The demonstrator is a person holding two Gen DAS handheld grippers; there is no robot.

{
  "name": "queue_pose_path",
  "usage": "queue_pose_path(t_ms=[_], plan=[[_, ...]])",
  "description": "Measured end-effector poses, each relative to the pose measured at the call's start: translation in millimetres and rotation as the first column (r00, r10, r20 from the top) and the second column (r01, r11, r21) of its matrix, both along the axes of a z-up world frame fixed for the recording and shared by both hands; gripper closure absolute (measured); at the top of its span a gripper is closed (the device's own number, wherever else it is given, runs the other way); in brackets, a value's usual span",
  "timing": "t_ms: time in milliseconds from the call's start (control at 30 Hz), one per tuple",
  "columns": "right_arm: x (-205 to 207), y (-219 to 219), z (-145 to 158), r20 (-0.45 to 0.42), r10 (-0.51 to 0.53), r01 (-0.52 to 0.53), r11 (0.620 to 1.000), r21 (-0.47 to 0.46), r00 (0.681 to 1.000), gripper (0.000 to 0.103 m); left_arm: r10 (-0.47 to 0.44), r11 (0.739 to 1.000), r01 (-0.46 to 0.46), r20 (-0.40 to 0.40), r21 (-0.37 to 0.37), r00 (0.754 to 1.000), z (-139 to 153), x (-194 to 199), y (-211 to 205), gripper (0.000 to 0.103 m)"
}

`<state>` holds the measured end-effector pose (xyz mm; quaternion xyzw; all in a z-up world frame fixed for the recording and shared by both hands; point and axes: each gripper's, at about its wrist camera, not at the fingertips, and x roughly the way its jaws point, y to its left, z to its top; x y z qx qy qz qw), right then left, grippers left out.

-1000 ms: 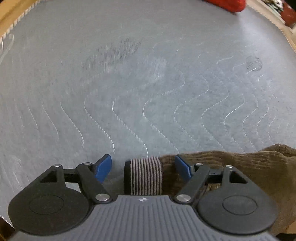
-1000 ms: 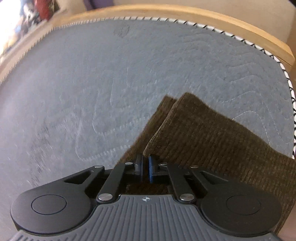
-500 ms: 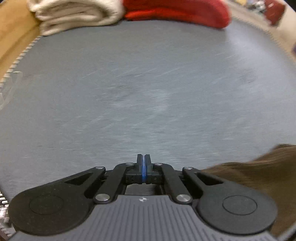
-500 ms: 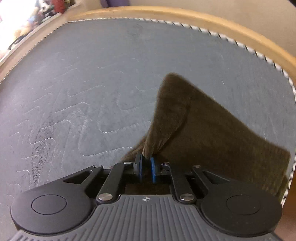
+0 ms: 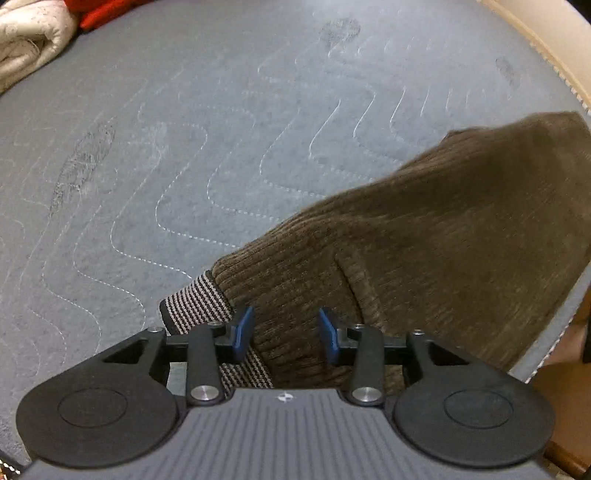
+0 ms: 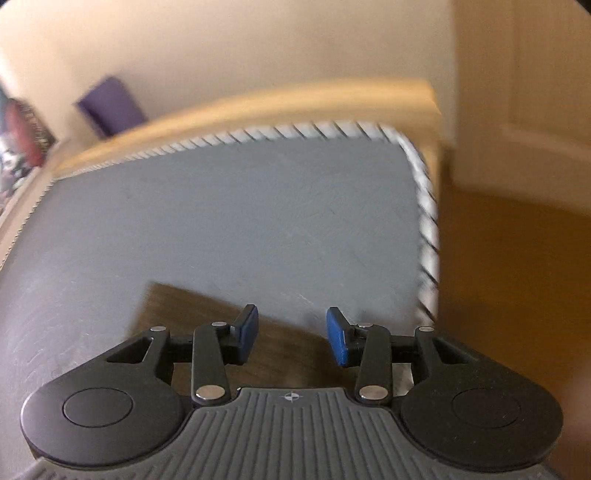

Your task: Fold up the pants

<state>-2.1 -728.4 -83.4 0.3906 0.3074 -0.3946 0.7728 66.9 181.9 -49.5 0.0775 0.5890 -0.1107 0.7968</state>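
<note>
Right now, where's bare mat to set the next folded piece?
Free: the grey mat left of the brown pants, up to the cream bundle and red cloth. Crowded: the right side, where the pants nearly reach the mat's edge.

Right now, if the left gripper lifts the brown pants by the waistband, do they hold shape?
Probably not: the brown pants lie in soft corduroy folds, so they would drape. The striped waistband looks stretchy and may give.

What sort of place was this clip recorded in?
Probably a bedroom at home: the brown corduroy pants lie on a grey quilted mattress in a wooden frame, with folded laundry at its far edge.
</note>
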Motion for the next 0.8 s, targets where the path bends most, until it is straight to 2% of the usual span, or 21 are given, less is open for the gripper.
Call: queue_pose_path(t_ms=[33, 133, 233, 367, 433, 533, 567, 600, 667, 800], plan=[[-12, -6, -8, -0.005, 0.007, -0.007, 0.998, 0.056, 1.0, 0.06, 0.017, 1.0, -0.017, 0.008, -0.011, 1.0, 4, -1, 3, 0.054], [-25, -14, -25, 0.009, 0.014, -0.016, 0.989, 0.146, 1.0, 0.058, 0.031, 0.999, -0.03, 0.022, -0.011, 0.999, 14, 1, 2, 0.053], [-17, -14, -25, 0.016, 0.054, -0.056, 0.989, 0.137, 0.998, 0.058, 0.01, 0.998, -0.008, 0.033, -0.068, 0.999, 14, 2, 2, 0.052], [-10, -13, -16, 0.009, 0.023, -0.024, 0.996, 0.089, 1.0, 0.059, -0.118, 0.988, 0.121, 0.036, -0.099, 0.992, 15, -13, -18, 0.051], [-3, -9, -16, 0.012, 0.052, -0.053, 0.994, 0.095, 0.999, 0.059, -0.178, 0.979, 0.177, 0.005, -0.105, 0.984, 9, -19, -25, 0.046], [6, -4, -21, -0.047, 0.081, -0.077, 0.994, 0.081, 0.996, 0.061, -0.225, 0.974, 0.222, -0.084, -0.044, 0.971, -10, -27, -30, 0.045], [8, -3, -22, -0.06, 0.081, -0.076, 0.994, 0.075, 0.995, 0.071, -0.236, 0.972, 0.236, -0.113, -0.014, 0.965, -18, -30, -31, 0.046], [8, -3, -23, -0.069, 0.076, -0.071, 0.995, 0.071, 0.995, 0.089, -0.263, 0.963, 0.268, -0.127, 0.022, 0.956, -23, -34, -32, 0.046], [5, -2, -22, -0.061, 0.072, -0.068, 0.995, 0.074, 0.996, 0.09, -0.331, 0.937, 0.342, -0.123, 0.075, 0.935, -25, -43, -39, 0.046], [-3, 2, 7, -0.047, 0.003, -0.002, 1.0, 0.012, 0.999, 0.092, -0.345, 0.922, 0.364, -0.146, 0.131, 0.927, -26, -46, -43, 0.049]])
